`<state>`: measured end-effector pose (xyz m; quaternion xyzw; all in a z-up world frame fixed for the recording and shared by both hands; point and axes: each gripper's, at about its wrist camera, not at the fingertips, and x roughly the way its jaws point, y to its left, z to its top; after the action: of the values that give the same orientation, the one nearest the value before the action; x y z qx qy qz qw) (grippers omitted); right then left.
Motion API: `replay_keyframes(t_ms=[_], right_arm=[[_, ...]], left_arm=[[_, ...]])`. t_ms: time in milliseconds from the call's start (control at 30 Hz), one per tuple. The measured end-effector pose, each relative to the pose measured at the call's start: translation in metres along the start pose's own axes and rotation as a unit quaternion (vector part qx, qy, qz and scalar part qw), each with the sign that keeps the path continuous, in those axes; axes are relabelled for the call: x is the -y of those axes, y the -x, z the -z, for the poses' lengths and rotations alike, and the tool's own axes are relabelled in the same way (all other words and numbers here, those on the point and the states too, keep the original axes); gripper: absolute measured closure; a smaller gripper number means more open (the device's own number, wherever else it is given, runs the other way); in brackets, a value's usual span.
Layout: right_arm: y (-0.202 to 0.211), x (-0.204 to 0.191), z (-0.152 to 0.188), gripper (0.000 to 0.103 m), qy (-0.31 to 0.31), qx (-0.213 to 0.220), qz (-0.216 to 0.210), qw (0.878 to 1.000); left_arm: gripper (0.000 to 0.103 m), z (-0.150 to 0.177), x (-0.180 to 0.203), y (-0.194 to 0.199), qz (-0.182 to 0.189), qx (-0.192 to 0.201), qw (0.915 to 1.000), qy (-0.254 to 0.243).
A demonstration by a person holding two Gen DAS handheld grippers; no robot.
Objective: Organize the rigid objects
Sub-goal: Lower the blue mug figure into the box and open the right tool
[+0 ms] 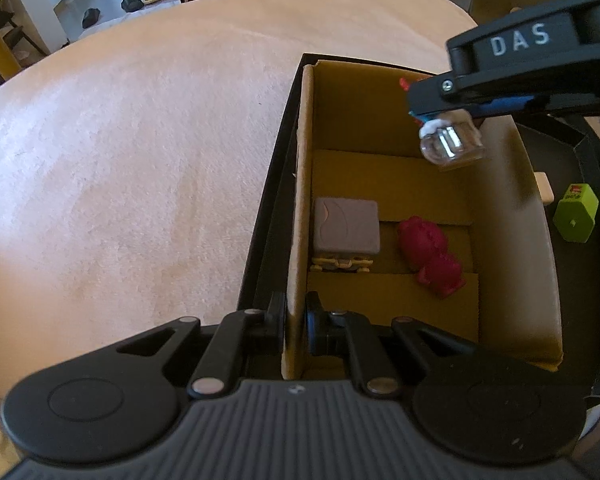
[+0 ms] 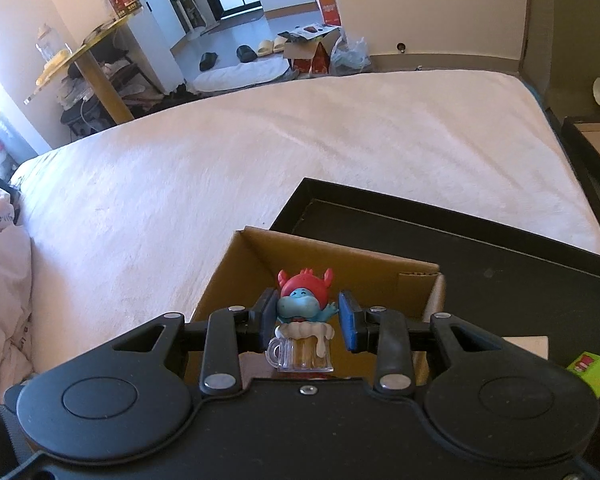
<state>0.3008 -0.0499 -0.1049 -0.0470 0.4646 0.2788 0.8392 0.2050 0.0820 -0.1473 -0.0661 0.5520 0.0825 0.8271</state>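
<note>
Two toys already lie in the cardboard box (image 1: 380, 184); the right hand-held gripper (image 2: 306, 316), clamped on a figurine (image 2: 302, 322), hovers above it, the left hand-held gripper (image 1: 294, 320) pinching its wall; a green block (image 1: 574, 213) remains outside.

Left claw (image 1: 294, 326) clamps cardboard box (image 1: 300, 208) wall; right claw (image 1: 440, 114) holds mug figurine (image 1: 452, 142) above box.

Both wrist views steeply down, close over one shared cardboard box (image 1: 380, 184)

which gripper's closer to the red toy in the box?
Left. The left gripper is clamped on the box wall just beside the red toy. The right gripper hangs above the box's far end, holding a figurine.
</note>
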Motion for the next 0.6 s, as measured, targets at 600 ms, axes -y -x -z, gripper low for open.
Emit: replay_keyframes(t_ms=[600], right_arm=[[0.018,-0.011,-0.002,0.066,0.019,0.027,-0.042,0.999]], left_arm=[[0.093,-0.003,0.002,0.001,0.0,0.0,1.0,0.004]])
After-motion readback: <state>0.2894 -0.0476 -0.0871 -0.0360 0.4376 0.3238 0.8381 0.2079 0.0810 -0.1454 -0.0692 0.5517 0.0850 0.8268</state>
